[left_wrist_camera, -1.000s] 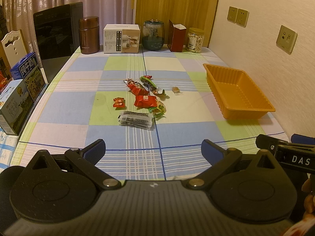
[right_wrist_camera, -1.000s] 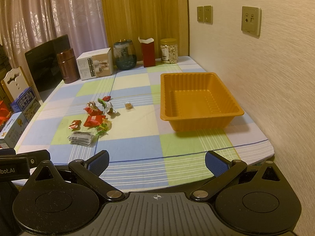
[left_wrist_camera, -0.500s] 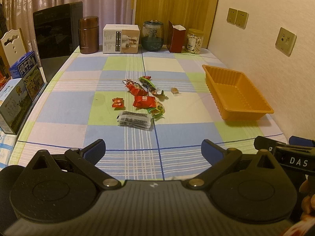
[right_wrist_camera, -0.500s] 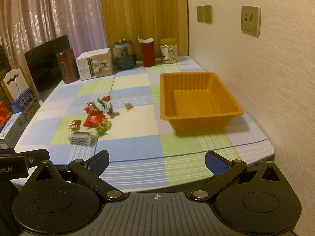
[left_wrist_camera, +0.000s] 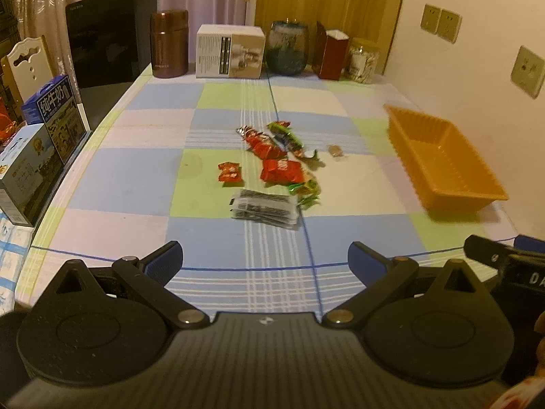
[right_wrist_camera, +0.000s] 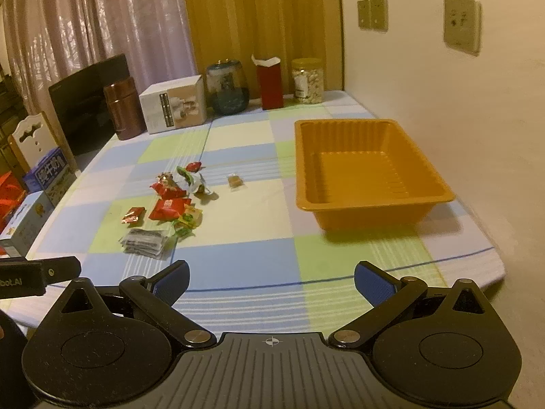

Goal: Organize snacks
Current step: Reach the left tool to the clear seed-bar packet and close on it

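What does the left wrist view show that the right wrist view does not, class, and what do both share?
Only the left wrist view shows the left gripper, jaws open. Only the right wrist view shows the right gripper, jaws open, and the orange tray's bare floor. Both share the snack pile on the checked tablecloth, apart from the tray, with the jars and boxes at the back.

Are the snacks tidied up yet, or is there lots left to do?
Nothing is tidied yet. The orange plastic tray holds no snacks. Both the left gripper and the right gripper are open and hold nothing. The whole pile of red and green snack packets, plus the small brown candy, lies on the checked tablecloth.
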### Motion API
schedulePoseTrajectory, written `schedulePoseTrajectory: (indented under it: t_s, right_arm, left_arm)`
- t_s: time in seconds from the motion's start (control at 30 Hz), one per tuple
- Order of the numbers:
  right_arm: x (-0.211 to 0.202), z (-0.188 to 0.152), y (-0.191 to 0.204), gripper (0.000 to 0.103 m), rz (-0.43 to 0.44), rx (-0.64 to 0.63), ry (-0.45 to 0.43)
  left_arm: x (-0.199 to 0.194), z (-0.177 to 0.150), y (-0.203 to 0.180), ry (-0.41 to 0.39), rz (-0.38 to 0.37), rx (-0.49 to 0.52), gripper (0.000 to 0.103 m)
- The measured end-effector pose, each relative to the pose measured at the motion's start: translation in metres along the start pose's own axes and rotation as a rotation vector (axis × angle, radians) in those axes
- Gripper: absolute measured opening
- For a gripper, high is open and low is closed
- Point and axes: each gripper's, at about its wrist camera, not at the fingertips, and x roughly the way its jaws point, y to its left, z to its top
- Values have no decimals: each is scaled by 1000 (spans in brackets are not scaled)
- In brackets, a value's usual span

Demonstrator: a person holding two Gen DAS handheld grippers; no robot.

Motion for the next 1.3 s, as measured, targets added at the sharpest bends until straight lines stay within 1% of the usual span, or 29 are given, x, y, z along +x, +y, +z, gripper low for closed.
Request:
schedulePoseTrajectory:
  t_s: [0.1, 0.23, 0.43, 0.47, 0.5, 0.57, 0.7, 0.73, 0.8, 0.87, 0.93, 1.0, 1.03, 1.1, 1.13, 1.17, 1.23, 1.3]
  right_arm:
    - [15, 2, 1, 103, 25, -7, 9]
    - [37, 5, 3, 103, 49, -26, 25]
    - [79, 8, 7, 102, 92, -39, 57]
    - [86, 9, 8, 99, 97, -39, 63]
    - [94, 9, 9, 94, 105, -42, 70]
    - [108, 10, 9, 91, 113, -45, 91]
    - [132, 10, 11, 90, 119, -54, 119]
    - [136, 9, 12, 90, 121, -56, 123]
    - [144, 9, 13, 90, 125, -60, 132]
    - [151, 8, 15, 90, 127, -60, 142]
    - [158, 7, 17, 90, 130, -60, 150]
    - [164, 7, 19, 90, 135, -62, 159]
    - [166, 7, 21, 90, 139, -64, 160]
    - [170, 9, 25, 90, 151, -72, 156]
    - [172, 11, 27, 90, 157, -78, 153]
    - [174, 12, 30, 89, 166, -84, 149]
    - [177, 15, 37, 86, 179, -101, 138]
    - [182, 17, 44, 78, 196, -118, 131]
  left_arm:
    - [18, 5, 5, 13, -1, 62, 102]
    - [46, 15, 7, 33, -20, 198, 98]
    - [97, 25, 7, 57, -107, 394, 91]
    - [105, 27, 7, 56, -120, 428, 91]
    - [113, 28, 6, 53, -136, 458, 90]
    - [128, 30, 6, 61, -166, 523, 87]
    - [155, 33, 6, 73, -208, 657, 84]
    - [161, 33, 6, 78, -216, 687, 81]
    - [171, 35, 7, 88, -247, 733, 80]
    - [180, 37, 9, 110, -278, 750, 75]
    - [184, 40, 12, 113, -322, 753, 73]
    - [188, 43, 16, 132, -354, 727, 64]
    - [188, 45, 18, 143, -364, 702, 55]
    - [188, 46, 22, 161, -356, 642, 48]
    - [187, 45, 24, 166, -350, 612, 42]
    - [185, 44, 25, 168, -340, 589, 39]
    - [180, 40, 29, 170, -304, 527, 38]
    - [176, 37, 32, 168, -258, 445, 37]
